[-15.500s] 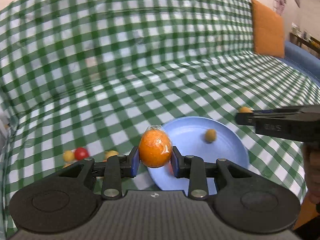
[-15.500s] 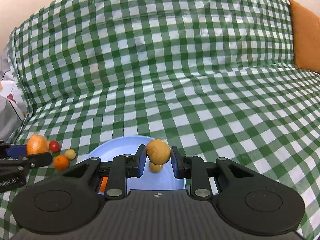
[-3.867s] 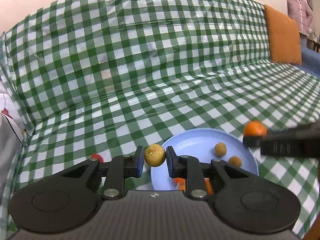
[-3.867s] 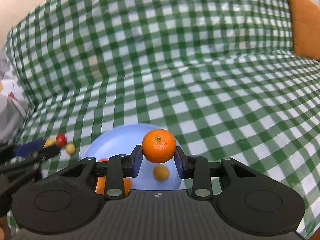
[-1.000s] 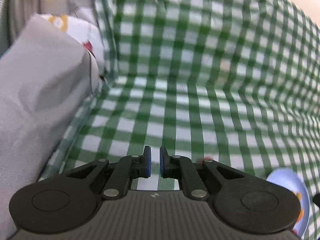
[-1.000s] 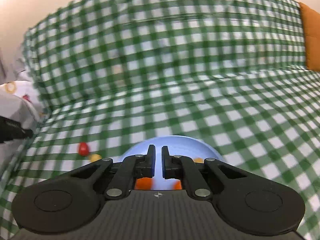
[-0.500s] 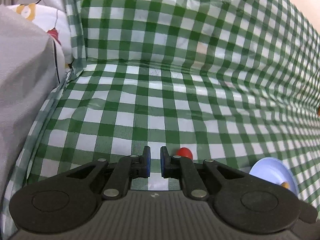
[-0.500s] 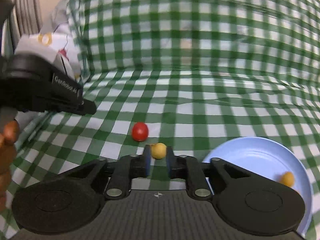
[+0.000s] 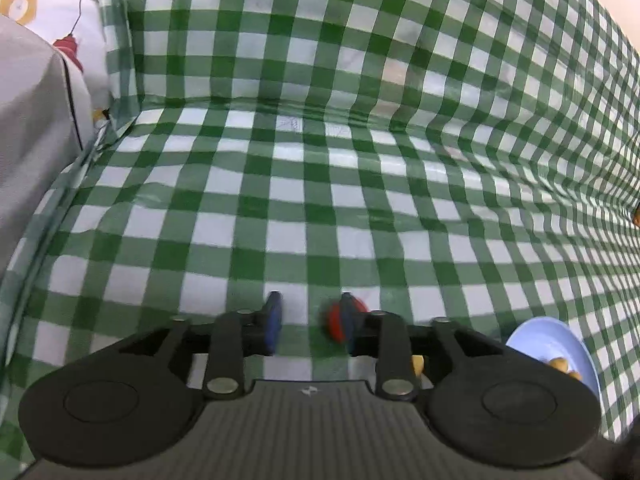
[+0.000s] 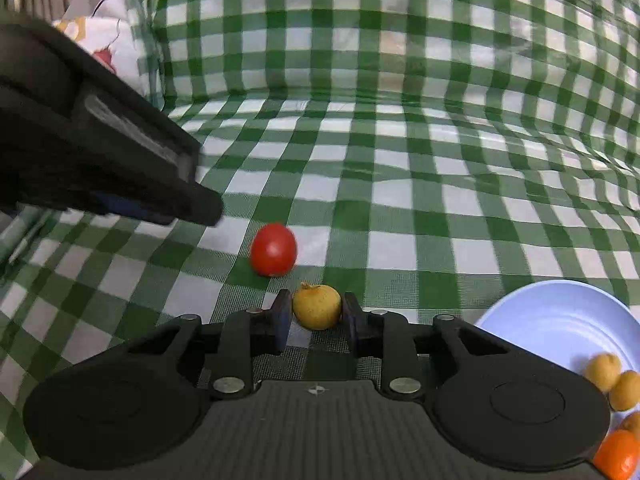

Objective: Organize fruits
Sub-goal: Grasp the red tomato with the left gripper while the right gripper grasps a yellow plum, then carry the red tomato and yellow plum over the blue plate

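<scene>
A red tomato (image 10: 273, 254) lies on the green checked cloth. A small yellow fruit (image 10: 317, 306) lies just in front of it, between the fingers of my right gripper (image 10: 316, 322), whose pads sit close on both sides of it. My left gripper (image 9: 310, 328) is open and low over the cloth; the tomato (image 9: 335, 324) shows at its right finger, partly hidden by it. In the right wrist view the left gripper (image 10: 120, 172) hangs left of the tomato. The blue plate (image 10: 560, 320) at the right holds several yellow and orange fruits (image 10: 604, 372).
The checked cloth covers a sofa seat and backrest (image 9: 360, 60). A grey and white patterned cushion (image 9: 36, 92) lies at the left edge. The plate's rim (image 9: 560, 340) shows at the lower right of the left wrist view.
My left gripper has opened and moved closer to the tomato. My right gripper has come lower, its fingers around the yellow fruit.
</scene>
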The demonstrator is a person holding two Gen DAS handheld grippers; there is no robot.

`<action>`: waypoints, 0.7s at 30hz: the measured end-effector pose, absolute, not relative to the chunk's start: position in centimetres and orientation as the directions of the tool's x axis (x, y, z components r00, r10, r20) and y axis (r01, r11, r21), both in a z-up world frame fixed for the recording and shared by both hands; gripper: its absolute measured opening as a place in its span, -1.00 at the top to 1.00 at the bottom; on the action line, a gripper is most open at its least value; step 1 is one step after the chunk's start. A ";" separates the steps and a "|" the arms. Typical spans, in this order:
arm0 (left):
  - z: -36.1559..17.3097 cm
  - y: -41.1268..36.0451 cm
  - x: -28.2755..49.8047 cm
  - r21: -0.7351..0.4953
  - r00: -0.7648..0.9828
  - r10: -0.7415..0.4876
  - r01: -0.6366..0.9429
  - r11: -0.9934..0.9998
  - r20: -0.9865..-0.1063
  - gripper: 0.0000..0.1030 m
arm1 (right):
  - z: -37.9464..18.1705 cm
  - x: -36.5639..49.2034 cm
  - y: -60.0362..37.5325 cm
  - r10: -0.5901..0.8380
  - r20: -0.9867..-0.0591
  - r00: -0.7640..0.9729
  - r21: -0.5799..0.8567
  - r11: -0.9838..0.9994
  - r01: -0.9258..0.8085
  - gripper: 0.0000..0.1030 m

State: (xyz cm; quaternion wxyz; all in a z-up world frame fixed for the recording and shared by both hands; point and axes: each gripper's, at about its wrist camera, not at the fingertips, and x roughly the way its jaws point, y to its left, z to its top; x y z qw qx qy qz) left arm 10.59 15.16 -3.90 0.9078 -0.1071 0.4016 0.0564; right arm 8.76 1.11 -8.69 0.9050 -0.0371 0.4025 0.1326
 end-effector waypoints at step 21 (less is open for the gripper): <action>-5.5 13.2 11.5 -0.045 0.631 0.076 -0.173 0.984 -0.772 0.42 | -5.4 6.1 -2.5 0.283 -0.702 0.654 0.131 0.953 -0.272 0.45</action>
